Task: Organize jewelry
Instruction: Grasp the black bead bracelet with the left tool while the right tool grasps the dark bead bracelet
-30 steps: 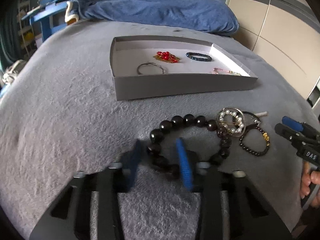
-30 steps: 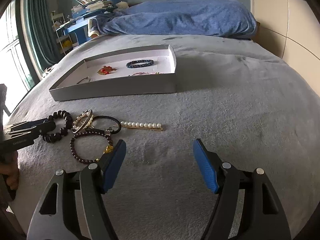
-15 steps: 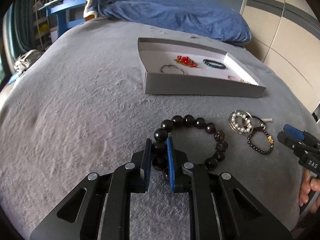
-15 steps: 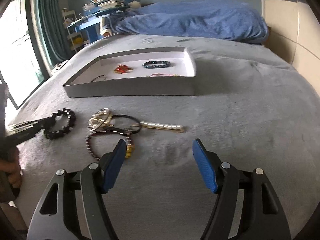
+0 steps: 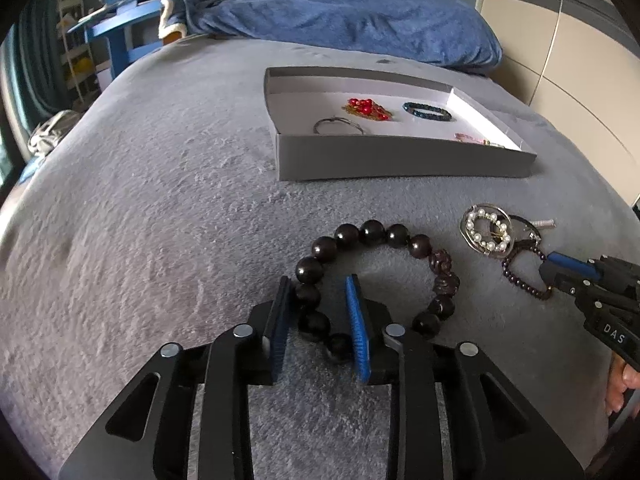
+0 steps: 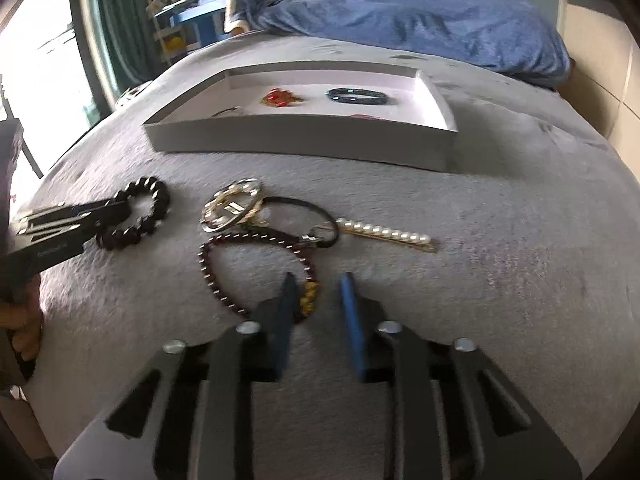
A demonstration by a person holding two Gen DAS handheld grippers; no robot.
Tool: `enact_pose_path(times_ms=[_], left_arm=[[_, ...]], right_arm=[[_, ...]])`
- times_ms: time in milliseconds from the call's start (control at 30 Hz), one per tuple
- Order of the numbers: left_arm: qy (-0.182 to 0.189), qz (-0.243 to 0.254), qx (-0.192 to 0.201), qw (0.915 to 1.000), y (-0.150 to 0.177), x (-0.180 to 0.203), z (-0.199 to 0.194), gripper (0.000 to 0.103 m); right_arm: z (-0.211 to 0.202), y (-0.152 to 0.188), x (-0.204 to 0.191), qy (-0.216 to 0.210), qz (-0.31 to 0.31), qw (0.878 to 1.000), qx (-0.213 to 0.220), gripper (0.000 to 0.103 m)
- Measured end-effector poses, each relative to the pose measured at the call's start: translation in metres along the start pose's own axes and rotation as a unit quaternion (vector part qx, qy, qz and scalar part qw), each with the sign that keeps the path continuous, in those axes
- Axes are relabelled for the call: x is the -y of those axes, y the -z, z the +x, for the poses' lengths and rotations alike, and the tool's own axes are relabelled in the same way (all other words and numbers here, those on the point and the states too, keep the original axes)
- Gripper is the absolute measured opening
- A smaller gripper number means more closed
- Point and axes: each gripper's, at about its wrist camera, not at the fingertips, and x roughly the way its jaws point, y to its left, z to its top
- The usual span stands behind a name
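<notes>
A big dark bead bracelet (image 5: 372, 236) lies on the grey bedspread. My left gripper (image 5: 320, 316) straddles its near left beads, jaws narrow but with a gap beside the beads; it also shows in the right wrist view (image 6: 116, 212). My right gripper (image 6: 318, 304) is partly closed around the gold charm of a thin dark-red bead bracelet (image 6: 208, 268), with a gap still showing. A pearl and metal ring (image 6: 234, 204), a black hair tie (image 6: 308, 208) and a pearl hairpin (image 6: 388, 234) lie beside it.
A shallow grey box (image 5: 400, 160) stands further back, holding a red ornament (image 5: 366, 107), a dark blue bracelet (image 5: 426, 111), a metal ring (image 5: 338, 125) and a pink piece (image 5: 468, 138). A blue blanket (image 5: 340, 12) lies behind it.
My left gripper, which was pinched tight on the big beads, has loosened slightly. My right gripper moved forward and left to the thin bracelet and its jaws narrowed a lot.
</notes>
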Motion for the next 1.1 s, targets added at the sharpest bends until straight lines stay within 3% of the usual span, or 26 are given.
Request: enact_pose_path(times_ms=[67, 267, 533, 1100], left_arm=[[0.000, 0.000, 0.000, 1.0000, 0.000, 0.000, 0.000, 0.030], [0.008, -0.006, -0.001, 1.0000, 0.001, -0.003, 0.000, 0.030], [0.014, -0.010, -0.001, 0.9999, 0.001, -0.004, -0.001, 0.030], [0.012, -0.007, 0.002, 0.9999, 0.001, -0.003, -0.002, 0.027]], right_arm=[[-0.002, 0.002, 0.000, -0.007, 0.004, 1.000, -0.001, 0.007], [-0.016, 0.017, 0.005, -0.030, 0.032, 0.999, 0.010, 0.007], [-0.028, 0.028, 0.002, -0.021, 0.031, 0.999, 0.028, 0.007], [-0.011, 0.016, 0.004, -0.029, 0.039, 0.999, 0.002, 0.007]])
